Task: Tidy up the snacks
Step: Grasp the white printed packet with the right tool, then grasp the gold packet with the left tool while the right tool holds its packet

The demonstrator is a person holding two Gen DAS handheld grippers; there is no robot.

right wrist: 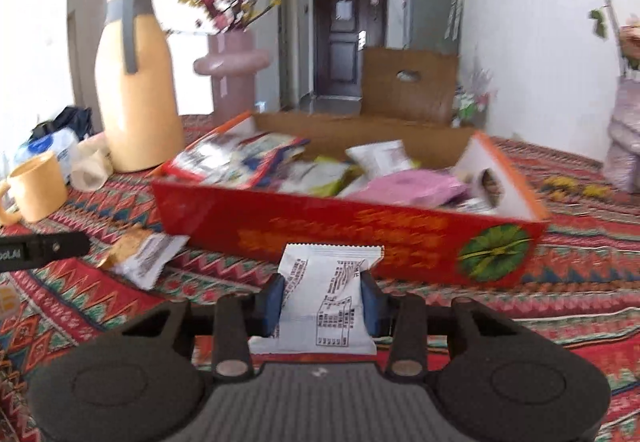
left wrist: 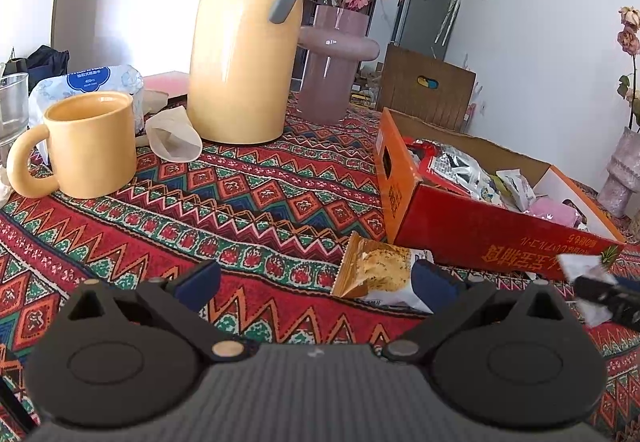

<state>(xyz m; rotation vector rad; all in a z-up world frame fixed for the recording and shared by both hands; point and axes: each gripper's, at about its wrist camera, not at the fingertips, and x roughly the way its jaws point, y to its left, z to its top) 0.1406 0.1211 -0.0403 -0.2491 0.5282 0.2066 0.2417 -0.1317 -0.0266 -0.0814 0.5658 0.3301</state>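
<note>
A red snack box (left wrist: 480,230) (right wrist: 344,230) holds several snack packets on the patterned tablecloth. A cake snack packet (left wrist: 376,274) (right wrist: 140,254) lies on the cloth in front of the box. My left gripper (left wrist: 316,282) is open and empty, its right finger next to that packet. My right gripper (right wrist: 324,302) is shut on a white snack packet (right wrist: 328,306), held above the cloth just before the box's front wall. The right gripper and its packet show at the right edge of the left wrist view (left wrist: 600,290).
A yellow thermos jug (left wrist: 244,53) (right wrist: 136,97), a yellow mug (left wrist: 92,145) (right wrist: 36,185), a pink vase with flowers (left wrist: 332,57) (right wrist: 232,65), a tissue pack (left wrist: 88,81) and a glass (left wrist: 12,101) stand at the left and back. A brown chair back (right wrist: 408,81) stands behind the box.
</note>
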